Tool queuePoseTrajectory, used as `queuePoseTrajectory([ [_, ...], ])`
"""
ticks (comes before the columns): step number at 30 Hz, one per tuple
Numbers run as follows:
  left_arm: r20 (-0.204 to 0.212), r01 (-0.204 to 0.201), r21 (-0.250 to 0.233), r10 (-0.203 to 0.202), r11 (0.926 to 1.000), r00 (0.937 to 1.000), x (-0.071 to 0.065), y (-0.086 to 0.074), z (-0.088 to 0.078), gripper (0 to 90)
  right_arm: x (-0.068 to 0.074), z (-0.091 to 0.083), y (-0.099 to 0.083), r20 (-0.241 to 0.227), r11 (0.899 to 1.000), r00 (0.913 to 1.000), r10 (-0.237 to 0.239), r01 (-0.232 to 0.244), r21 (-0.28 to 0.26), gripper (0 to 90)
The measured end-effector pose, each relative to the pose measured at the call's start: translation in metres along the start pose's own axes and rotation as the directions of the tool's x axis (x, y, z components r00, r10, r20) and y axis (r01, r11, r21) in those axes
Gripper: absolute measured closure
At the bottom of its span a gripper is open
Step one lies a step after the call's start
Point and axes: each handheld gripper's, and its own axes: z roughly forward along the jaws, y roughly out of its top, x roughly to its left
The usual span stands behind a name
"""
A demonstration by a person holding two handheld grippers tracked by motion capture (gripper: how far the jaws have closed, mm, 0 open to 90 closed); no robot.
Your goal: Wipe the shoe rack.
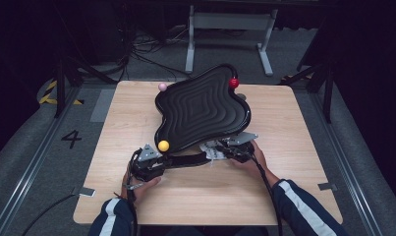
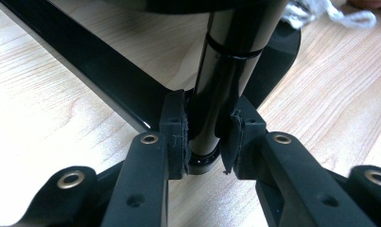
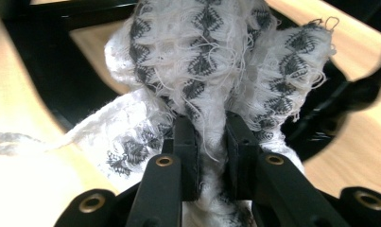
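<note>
Cloth [image 3: 212, 61] pinched by right gripper [image 3: 212, 156] beside the black stand [image 1: 203, 110]; left gripper [image 2: 204, 137] clamps its glossy post [image 2: 226, 75]. Wiping force could slide the post through the pads and topple the stand; loose threads may snag.

- Black wavy tray [image 1: 200, 110] stands tilted on wooden table [image 1: 284, 196], centre.
- Yellow ball [image 1: 163, 145] near-left, pink ball [image 1: 162, 86] far-left, red ball [image 1: 234, 82] far-right on rim.
- Left gripper [image 1: 158, 164], right gripper [image 1: 224, 149] at near base.

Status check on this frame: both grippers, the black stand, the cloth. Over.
Left gripper shut on the stand's black post. Right gripper shut on the white patterned cloth, at the stand's base. Nothing in the way.
</note>
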Motion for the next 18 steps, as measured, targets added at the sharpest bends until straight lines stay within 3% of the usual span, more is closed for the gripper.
queuePoseTrajectory([
  [4, -0.001, -0.004, 0.005, 0.005, 1.0, 1.0, -0.001, 0.0, 0.0, 72.2, -0.002, 0.001, 0.0, 0.02, 1.0, 0.9998, 0.002, -0.002, 0.001, 78.5],
  [10, 0.003, -0.006, 0.003, 0.006, 1.0, 1.0, -0.001, 0.0, 0.0, 72.2, -0.012, 0.004, 0.002, 0.103, 1.0, 0.9943, 0.026, -0.027, 0.007, 78.4],
  [12, 0.003, -0.006, 0.003, 0.006, 1.0, 1.0, -0.001, 0.0, 0.0, 72.2, -0.015, 0.005, 0.001, 0.134, 1.0, 0.9908, 0.016, -0.016, 0.002, 78.3],
  [18, 0.0, -0.011, 0.002, 0.011, 0.9999, 0.9999, -0.001, 0.0, 0.0, 72.3, -0.023, 0.005, 0.0, 0.139, 0.999, 0.989, 0.05, -0.05, -0.002, 78.1],
])
